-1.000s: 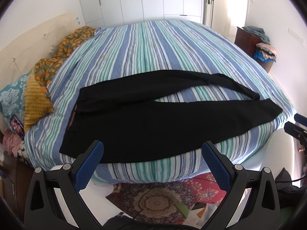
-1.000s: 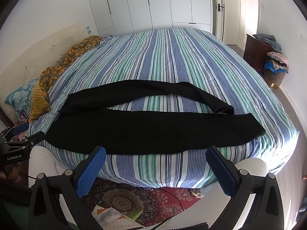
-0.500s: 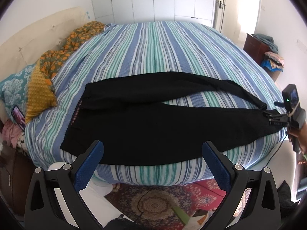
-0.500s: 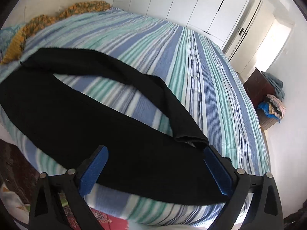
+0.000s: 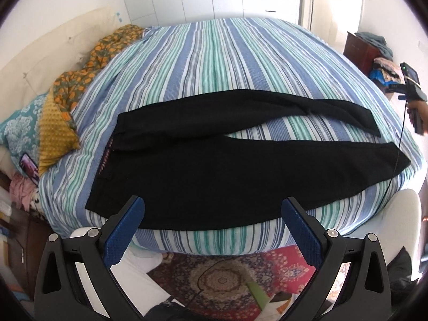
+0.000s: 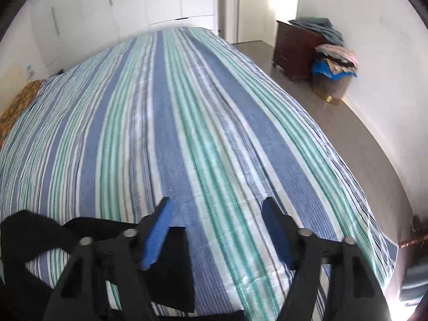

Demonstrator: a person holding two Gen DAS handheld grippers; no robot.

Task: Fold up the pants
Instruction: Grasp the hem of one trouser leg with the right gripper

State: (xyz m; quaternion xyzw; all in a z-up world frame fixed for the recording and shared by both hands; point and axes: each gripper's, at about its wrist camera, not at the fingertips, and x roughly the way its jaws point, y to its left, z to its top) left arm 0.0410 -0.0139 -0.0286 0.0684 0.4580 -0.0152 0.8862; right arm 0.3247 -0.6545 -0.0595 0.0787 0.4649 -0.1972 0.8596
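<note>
Black pants [image 5: 240, 168] lie flat across the near part of a striped bed [image 5: 219, 61], waistband to the left, two legs running right and splayed apart. My left gripper [image 5: 214, 214] is open and empty, hovering off the bed's near edge over the lower leg. My right gripper [image 6: 216, 227] is open and empty above the bed at the leg ends; the far leg's cuff [image 6: 174, 262] lies under its left finger [image 6: 157, 230]. In the left wrist view the right gripper [image 5: 409, 85] is at the far right, beyond the cuffs.
Orange and teal pillows and a blanket [image 5: 75, 88] lie along the bed's left side. A patterned red rug [image 5: 222, 278] covers the floor below. A dark dresser [image 6: 297, 48] and a basket of clothes [image 6: 334, 75] stand by the right wall.
My right gripper has swung right and forward over the leg ends, now looking across the bed. The far leg's cuff has been straightened out. My left gripper stayed near the front edge.
</note>
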